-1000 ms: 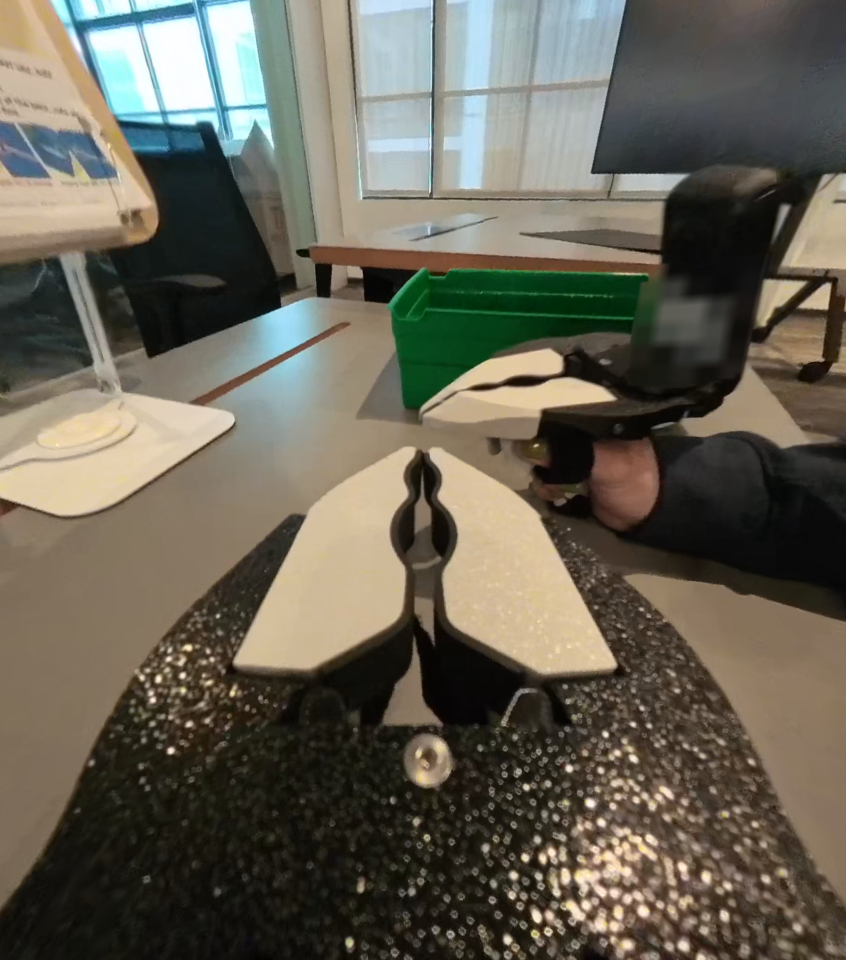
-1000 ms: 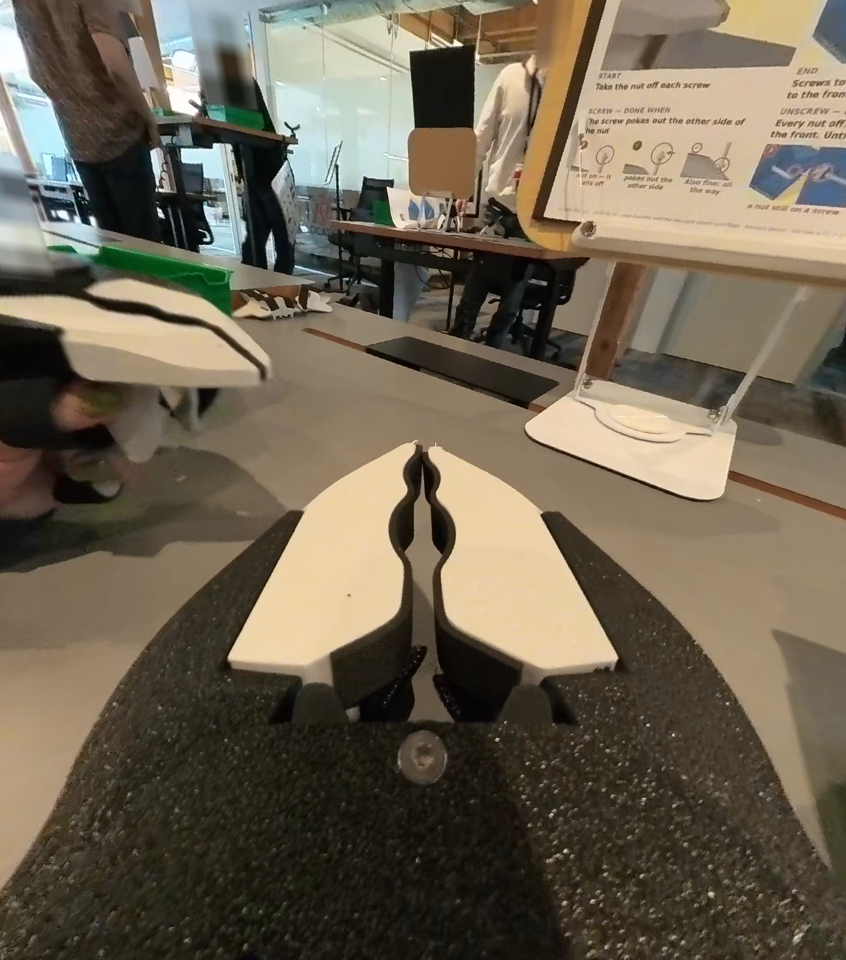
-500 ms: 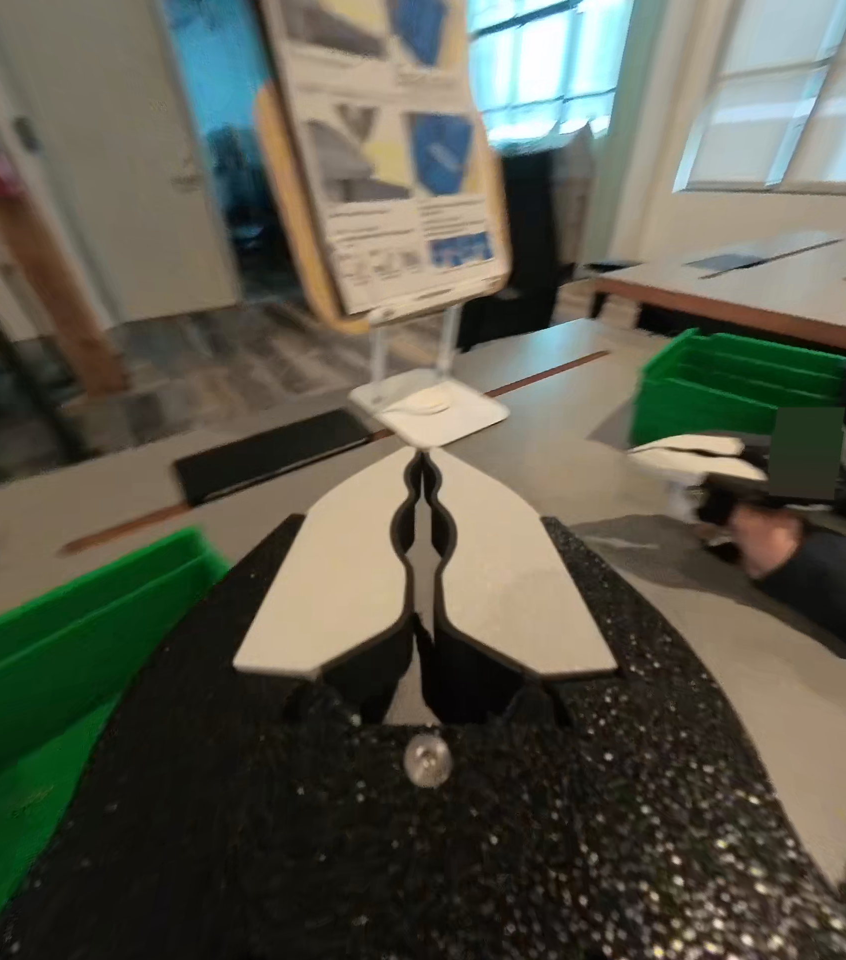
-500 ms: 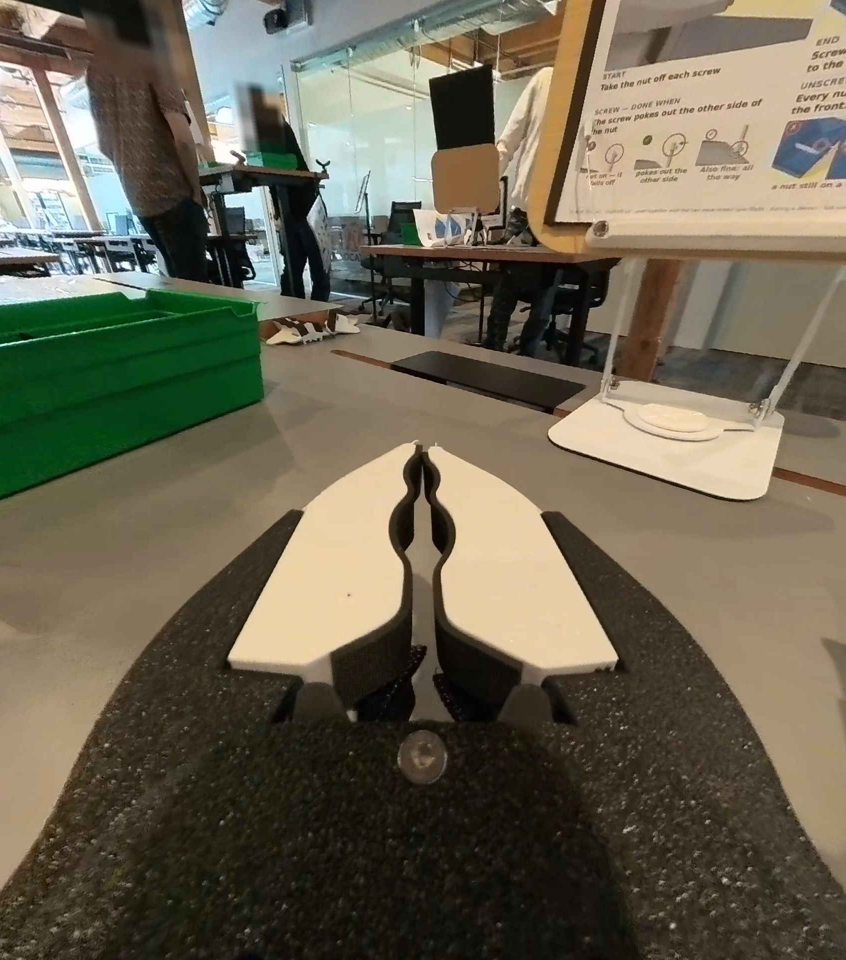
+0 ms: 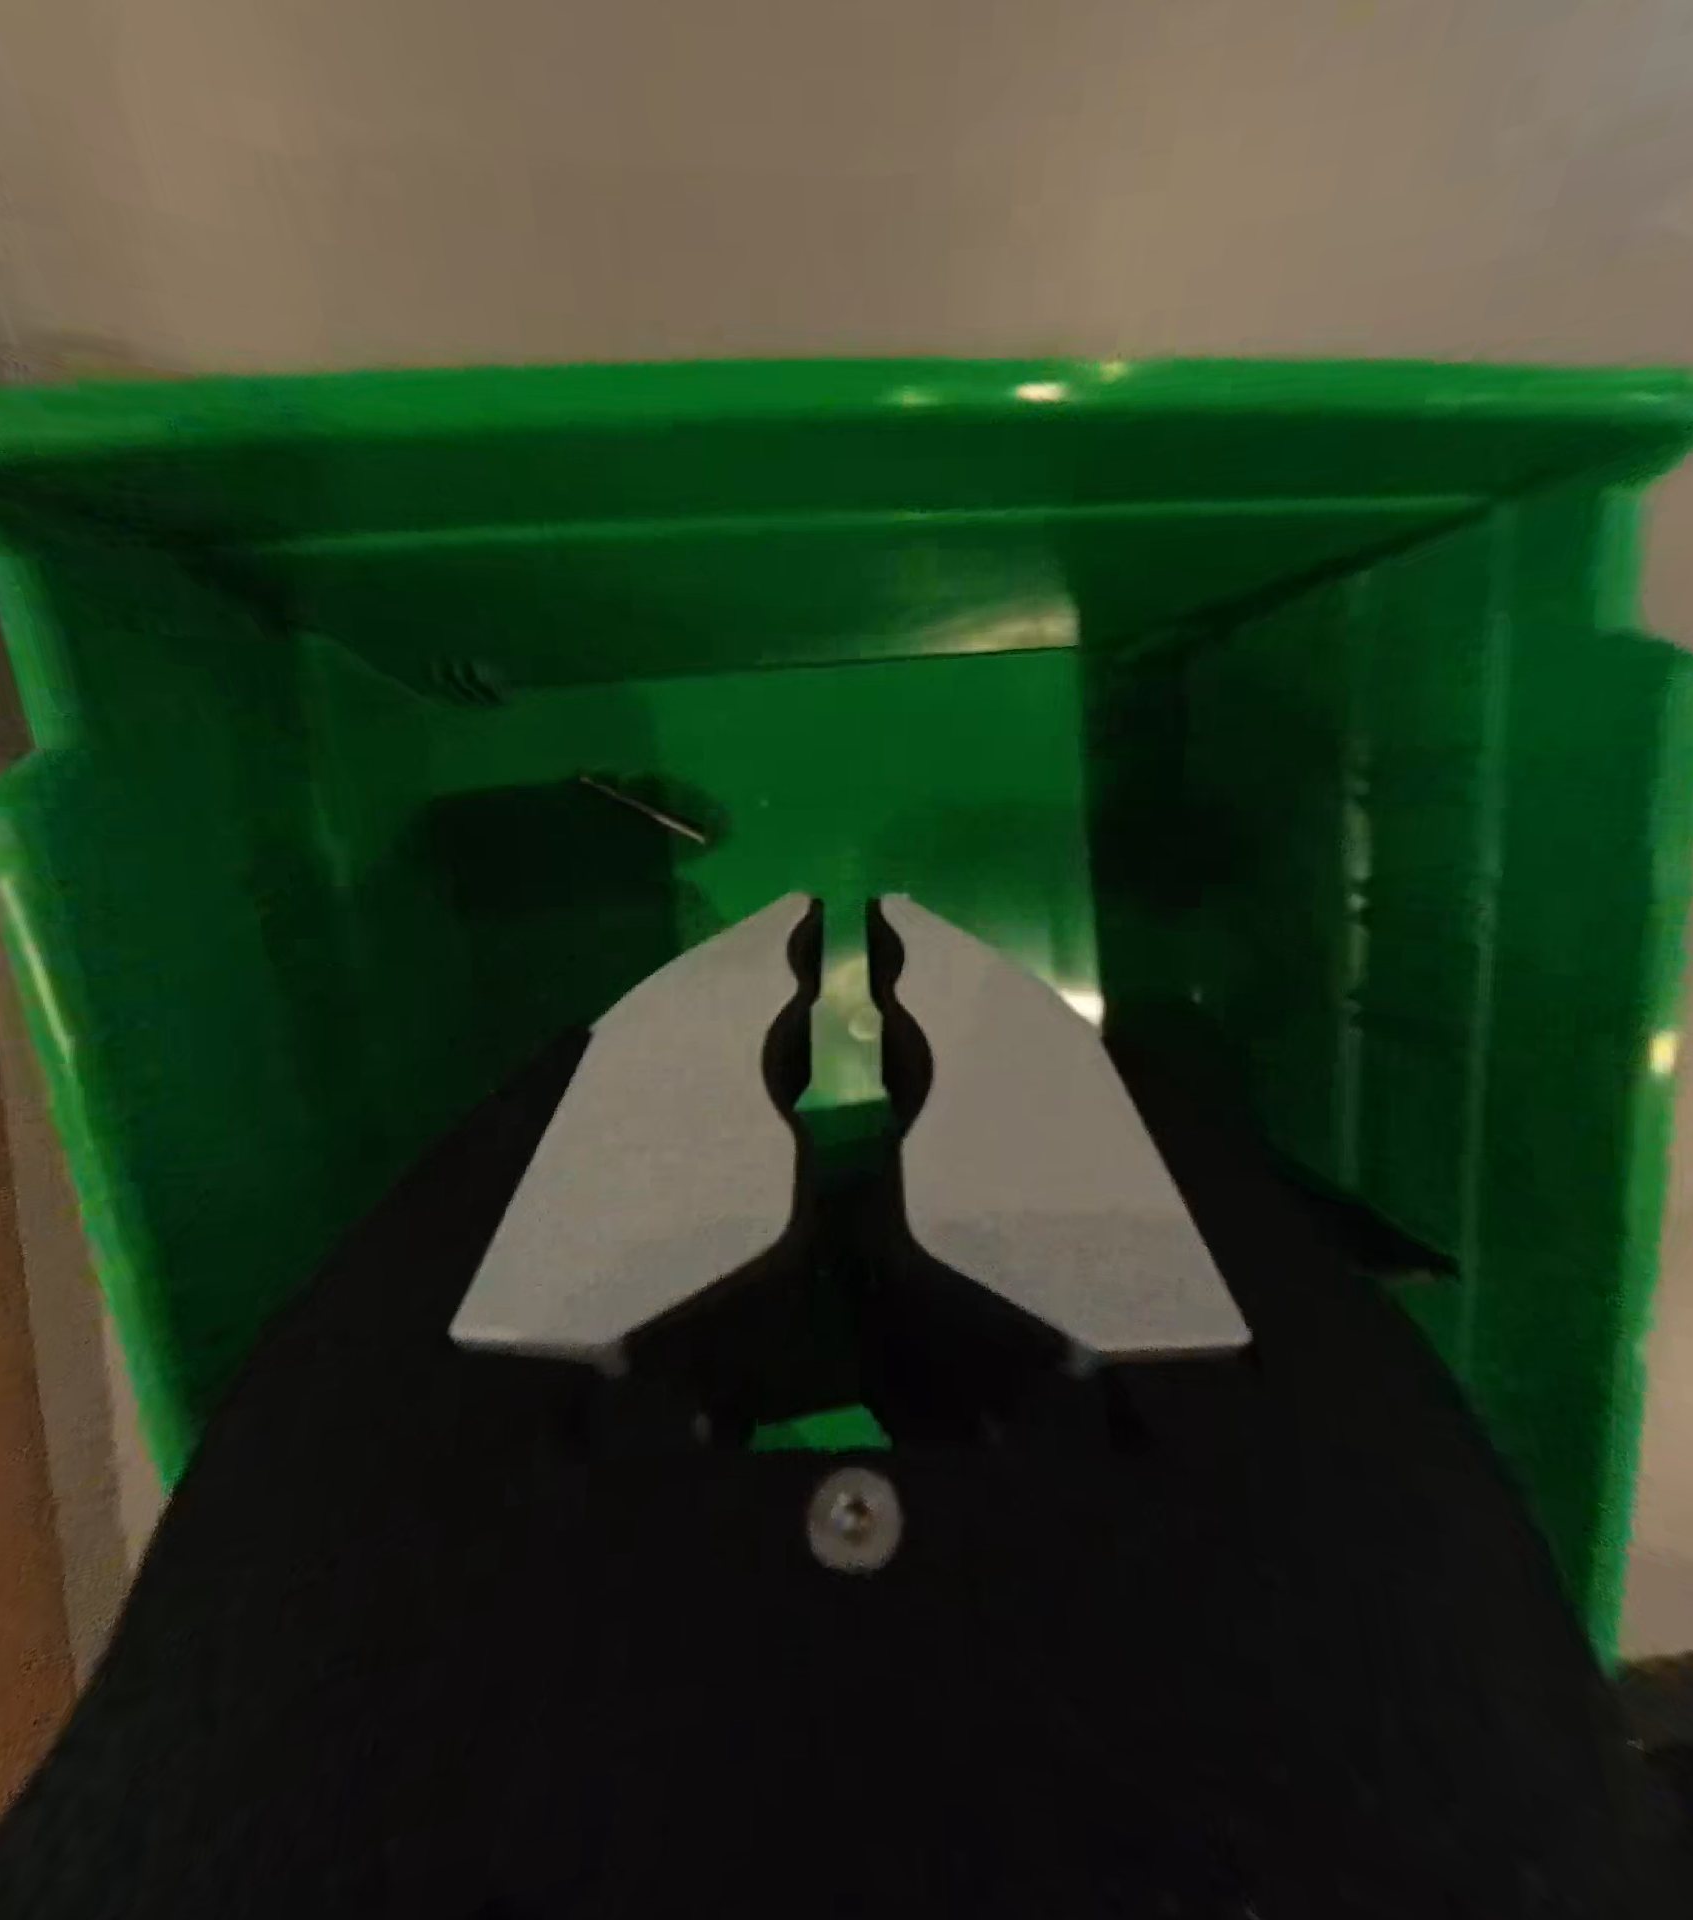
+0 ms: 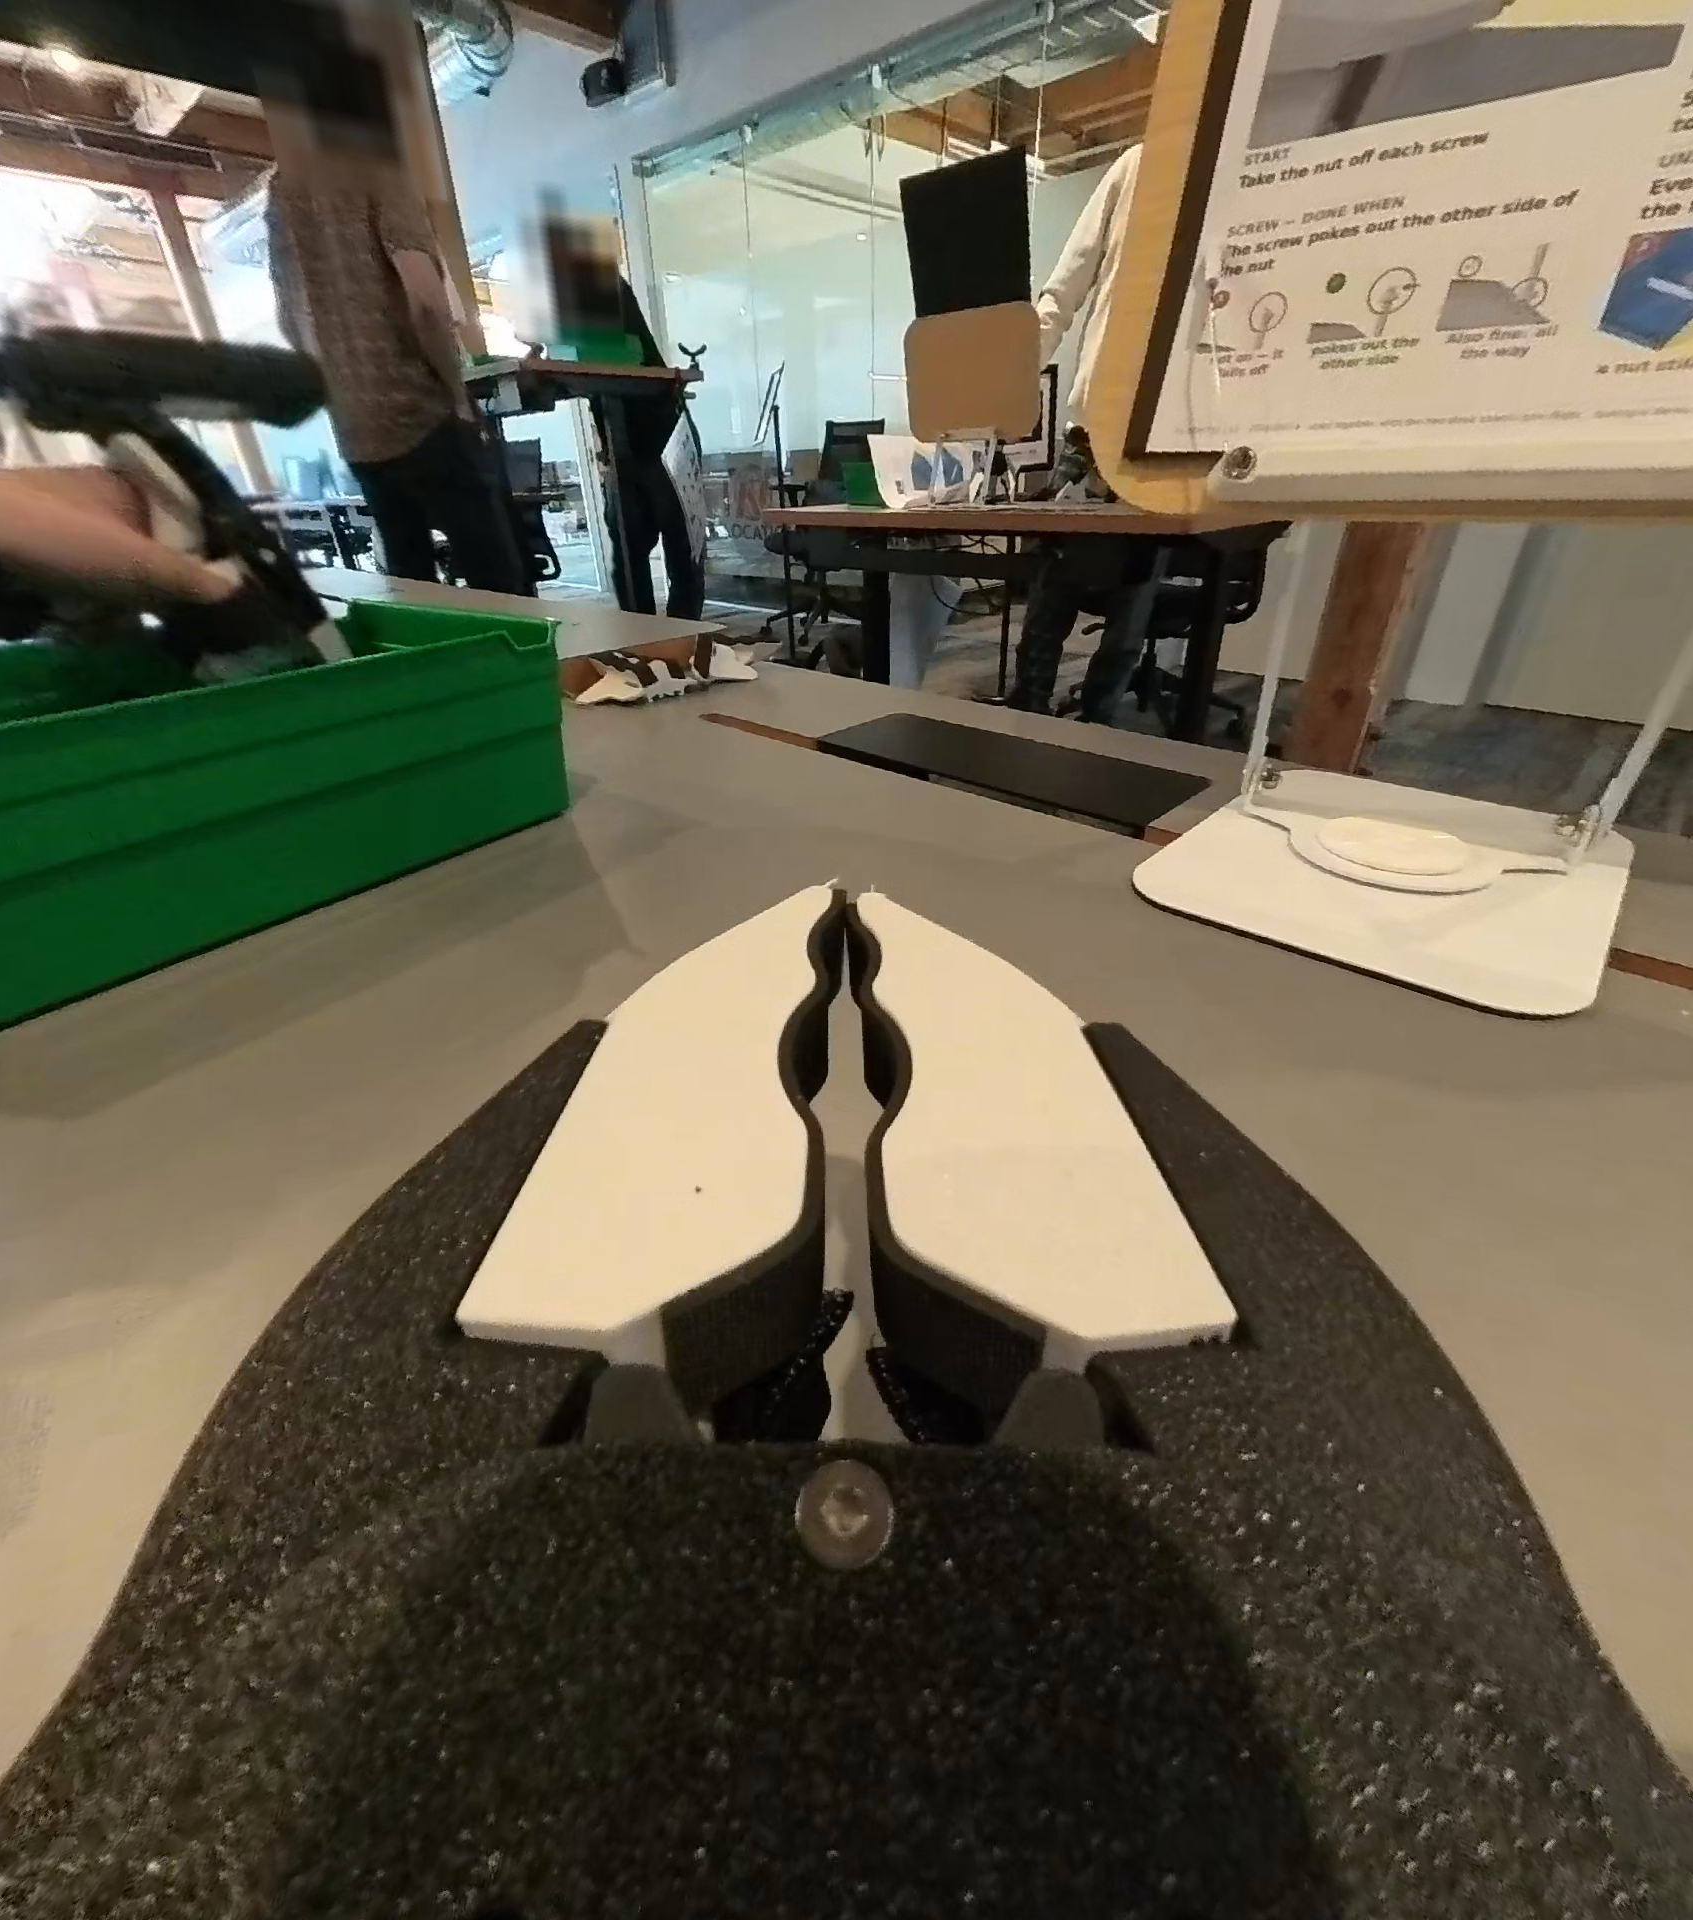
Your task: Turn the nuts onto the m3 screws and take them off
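Note:
My left gripper (image 5: 847,904) points down into a green bin (image 5: 821,457). Its jaws stand slightly apart, with the bin's green floor showing between the pads and nothing held. A thin metal screw (image 5: 644,808) lies on the bin floor to the upper left of the fingertips, beside a dark patch. A small round spot (image 5: 863,1023) shows on the floor between the fingers; I cannot tell what it is. My right gripper (image 6: 847,894) is shut and empty, low over the grey table (image 6: 406,1039). The right wrist view shows the left gripper's body (image 6: 198,582) dipping into the bin (image 6: 198,790).
A white sign stand (image 6: 1393,883) with an instruction board stands at the right. A black panel (image 6: 1008,764) is set in the table behind. Spare white finger parts (image 6: 655,670) lie past the bin. People stand at desks in the background. The grippers' ends are close to 45 centimeters from one another.
My left gripper swung left from the table and tipped down into the green bin, and its jaws parted a little. My right gripper stayed shut and barely moved.

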A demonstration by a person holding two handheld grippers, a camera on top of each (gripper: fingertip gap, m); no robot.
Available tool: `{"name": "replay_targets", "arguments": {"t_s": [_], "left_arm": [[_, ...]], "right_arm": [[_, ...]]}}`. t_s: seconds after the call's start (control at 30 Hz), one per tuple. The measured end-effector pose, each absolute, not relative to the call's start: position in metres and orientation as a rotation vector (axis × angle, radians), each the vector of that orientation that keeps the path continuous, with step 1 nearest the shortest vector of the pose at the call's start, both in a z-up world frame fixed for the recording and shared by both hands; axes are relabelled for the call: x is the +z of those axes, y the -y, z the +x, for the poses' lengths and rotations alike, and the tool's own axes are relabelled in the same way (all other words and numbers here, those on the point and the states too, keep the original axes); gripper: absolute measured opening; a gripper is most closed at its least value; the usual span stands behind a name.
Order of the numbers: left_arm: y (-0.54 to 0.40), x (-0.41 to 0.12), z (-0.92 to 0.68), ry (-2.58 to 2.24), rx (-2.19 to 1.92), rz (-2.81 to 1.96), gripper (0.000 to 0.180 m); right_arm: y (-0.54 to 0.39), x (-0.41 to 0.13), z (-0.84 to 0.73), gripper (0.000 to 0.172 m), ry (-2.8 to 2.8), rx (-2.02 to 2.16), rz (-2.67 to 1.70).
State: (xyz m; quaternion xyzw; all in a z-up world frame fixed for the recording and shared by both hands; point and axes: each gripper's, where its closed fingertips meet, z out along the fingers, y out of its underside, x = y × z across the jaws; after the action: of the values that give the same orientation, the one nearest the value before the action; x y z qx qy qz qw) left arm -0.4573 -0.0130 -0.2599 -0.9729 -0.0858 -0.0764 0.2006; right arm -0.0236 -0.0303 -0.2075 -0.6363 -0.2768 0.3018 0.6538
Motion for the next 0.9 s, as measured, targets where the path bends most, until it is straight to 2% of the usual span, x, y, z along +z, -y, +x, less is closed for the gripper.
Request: {"name": "replay_targets", "arguments": {"t_s": [0.17,0.43,0.63,0.83,0.9], "left_arm": [[0.005,-0.283,-0.469,0.388,-0.176,-2.844,0.023],[0.005,-0.298,-0.497,0.504,0.057,-2.89,0.026],[0.004,-0.308,-0.495,0.568,0.008,-2.91,0.03],[0.004,-0.309,-0.499,0.539,0.086,-2.919,0.021],[0.008,-0.31,-0.501,0.484,0.134,-2.946,0.003]], "right_arm": [[0.032,-0.208,-0.026,0.0,0.644,0.702,-1.44],[0.033,-0.208,-0.029,0.0,0.658,0.741,-1.439],[0.033,-0.207,-0.029,0.0,0.657,0.76,-1.439],[0.033,-0.208,-0.029,0.0,0.657,0.765,-1.44],[0.033,-0.208,-0.03,0.0,0.658,0.766,-1.44]]}}
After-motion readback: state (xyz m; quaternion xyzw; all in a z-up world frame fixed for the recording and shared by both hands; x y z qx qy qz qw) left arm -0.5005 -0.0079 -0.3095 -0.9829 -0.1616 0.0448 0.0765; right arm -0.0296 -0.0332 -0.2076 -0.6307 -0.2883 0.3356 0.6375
